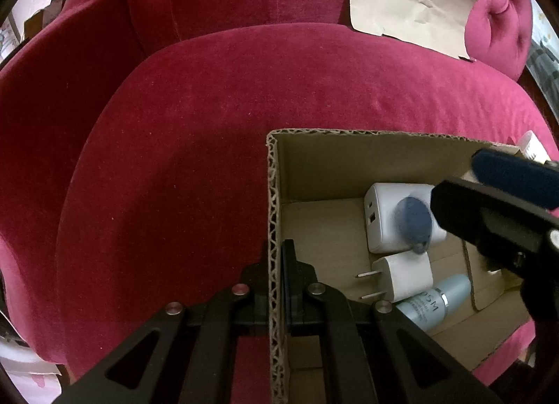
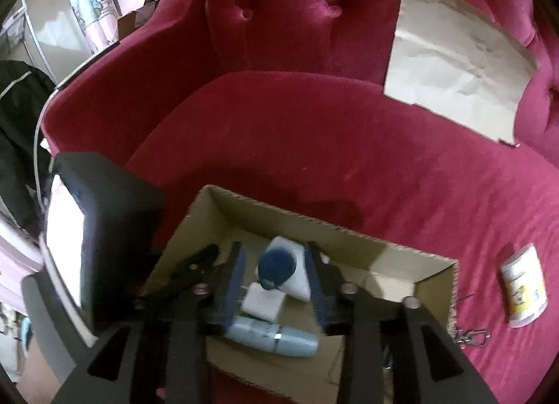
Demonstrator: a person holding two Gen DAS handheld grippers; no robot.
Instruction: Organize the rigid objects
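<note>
An open cardboard box (image 1: 274,194) sits on the red sofa seat. Its left wall is clamped by my left gripper (image 1: 277,257), which is shut on the cardboard. Inside lie a white charger block (image 1: 380,215) with a blue oval fob (image 1: 414,218) on top, a small white plug adapter (image 1: 405,274) and a pale blue bottle (image 1: 436,302). My right gripper (image 2: 276,278) hangs inside the box, open, its blue pads (image 2: 236,278) either side of the blue fob (image 2: 276,266) without pressing it. The fob rests on the charger block (image 2: 297,281), above the bottle (image 2: 269,334).
A white jar with a yellow label (image 2: 524,285) lies on the seat cushion (image 2: 349,159) right of the box. A metal clasp (image 2: 470,336) lies by the box's right corner. A creased brown paper sheet (image 2: 454,65) leans on the tufted backrest.
</note>
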